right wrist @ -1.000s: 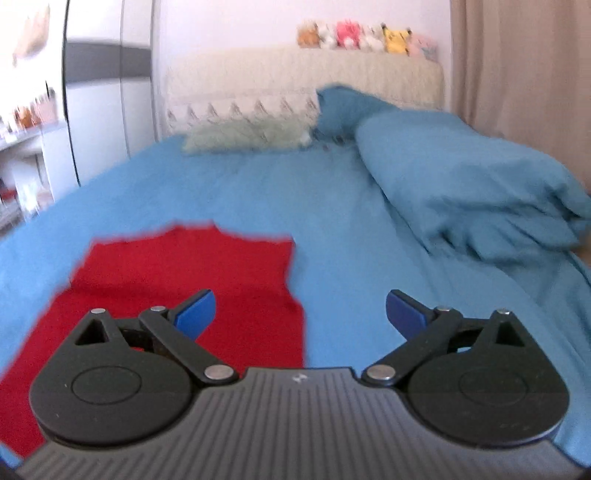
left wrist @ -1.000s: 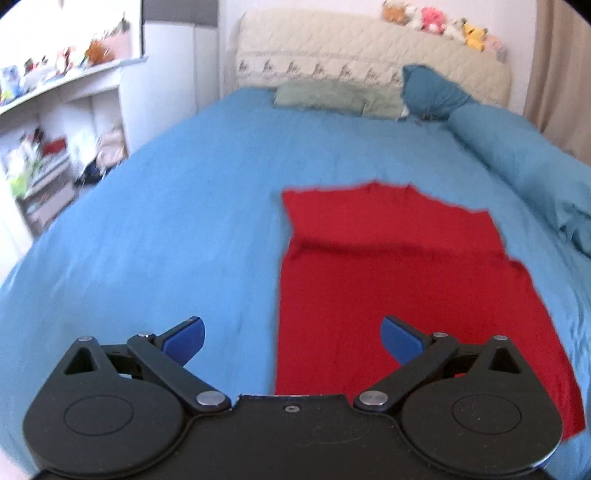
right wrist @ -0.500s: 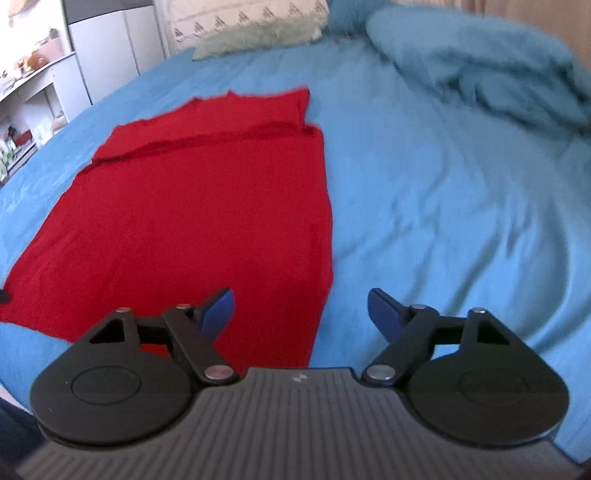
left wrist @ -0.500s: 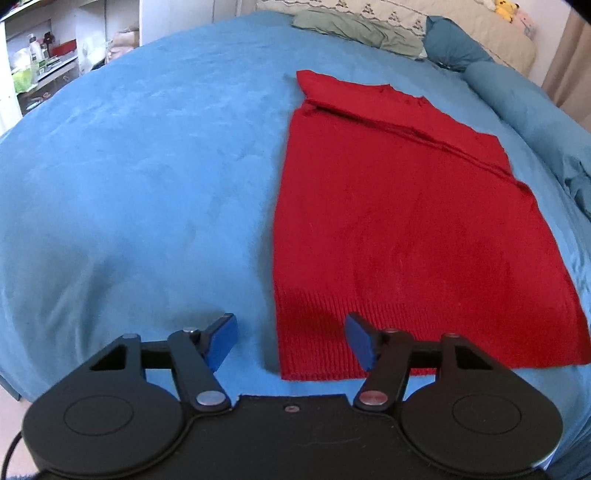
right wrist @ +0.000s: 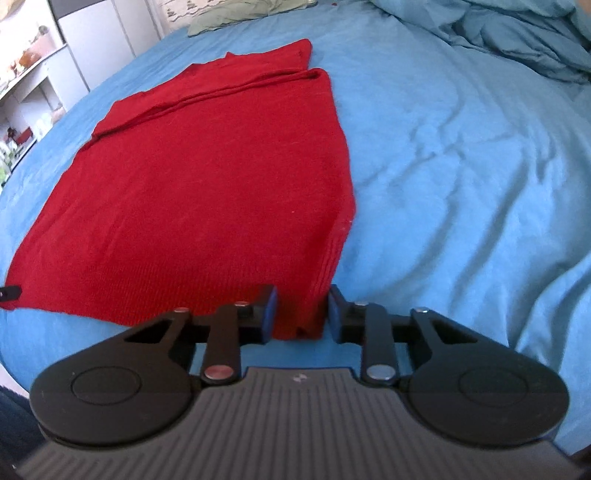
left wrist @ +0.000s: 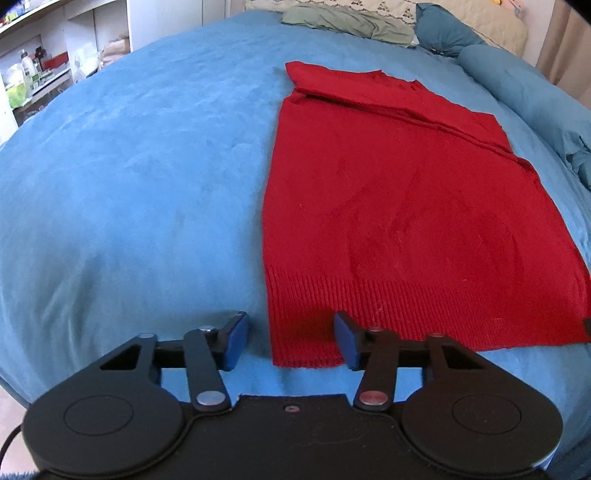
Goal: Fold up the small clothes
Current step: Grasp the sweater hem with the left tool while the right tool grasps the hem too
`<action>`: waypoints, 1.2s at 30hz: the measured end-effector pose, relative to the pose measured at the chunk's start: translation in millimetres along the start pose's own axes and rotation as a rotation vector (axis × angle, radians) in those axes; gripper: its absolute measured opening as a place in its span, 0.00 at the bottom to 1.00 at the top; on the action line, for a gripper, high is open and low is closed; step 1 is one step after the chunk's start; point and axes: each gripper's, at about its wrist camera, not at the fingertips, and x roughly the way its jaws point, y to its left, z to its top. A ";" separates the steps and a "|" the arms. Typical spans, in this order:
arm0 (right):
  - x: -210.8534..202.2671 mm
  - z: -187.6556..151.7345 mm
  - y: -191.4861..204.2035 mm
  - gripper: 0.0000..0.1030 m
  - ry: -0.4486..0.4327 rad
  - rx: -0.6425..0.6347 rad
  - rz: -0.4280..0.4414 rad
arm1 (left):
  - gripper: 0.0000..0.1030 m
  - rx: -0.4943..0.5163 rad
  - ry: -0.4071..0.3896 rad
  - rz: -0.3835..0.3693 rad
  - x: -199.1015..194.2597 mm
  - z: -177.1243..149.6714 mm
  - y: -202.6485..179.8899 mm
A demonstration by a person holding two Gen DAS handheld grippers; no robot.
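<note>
A red knitted sweater (left wrist: pixel 399 206) lies flat on the blue bed, sleeves folded in, ribbed hem nearest me. It also shows in the right wrist view (right wrist: pixel 207 184). My left gripper (left wrist: pixel 291 338) is open, its jaws on either side of the hem's near left corner, low at the bed. My right gripper (right wrist: pixel 299 314) is open but narrower, its blue pads (right wrist: pixel 269 314) flanking the hem's near right corner. Neither has closed on the cloth.
The blue bedsheet (left wrist: pixel 129 166) spreads to the left. A rumpled blue duvet (right wrist: pixel 517 44) lies at the right. Pillows (left wrist: pixel 347 22) sit at the headboard. White shelves (left wrist: pixel 40 70) stand left of the bed.
Both grippers have dropped down and forward to the sweater's near hem corners. Both sets of jaws have narrowed, the right more than the left.
</note>
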 end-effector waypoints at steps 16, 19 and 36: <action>-29.9 38.9 4.3 0.19 -0.068 0.037 0.074 | 0.04 -0.061 -0.060 -0.119 -44.7 37.5 0.5; -46.9 79.9 7.3 0.19 -0.128 0.048 0.119 | 0.04 -0.118 -0.146 -0.165 -65.7 76.4 6.3; 115.9 386.8 16.2 0.19 -0.277 0.140 0.127 | 0.04 -0.207 -0.308 -0.015 98.3 372.6 -40.2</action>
